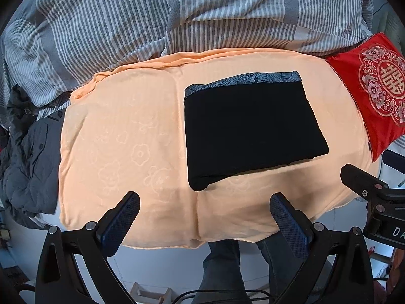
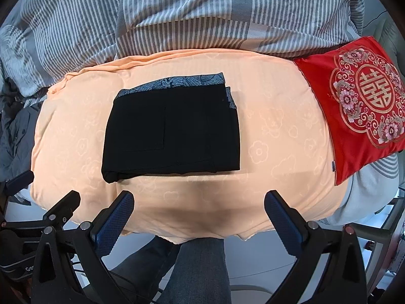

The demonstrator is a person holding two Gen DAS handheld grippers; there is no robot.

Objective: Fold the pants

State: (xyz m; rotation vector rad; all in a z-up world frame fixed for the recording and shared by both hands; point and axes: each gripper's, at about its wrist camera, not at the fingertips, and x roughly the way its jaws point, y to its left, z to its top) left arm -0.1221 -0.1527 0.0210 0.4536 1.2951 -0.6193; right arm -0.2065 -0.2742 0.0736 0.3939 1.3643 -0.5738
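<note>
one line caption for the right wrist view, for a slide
Open right gripper hovers before folded black pants on a peach blanket, red embroidered cushion alongside.

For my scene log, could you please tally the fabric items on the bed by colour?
Black: 1, folded pants
Red: 1, cushion
Peach: 1, blanket
Grey-and-white striped: 1, duvet
Dark grey: 1, jacket
Total: 5
</note>
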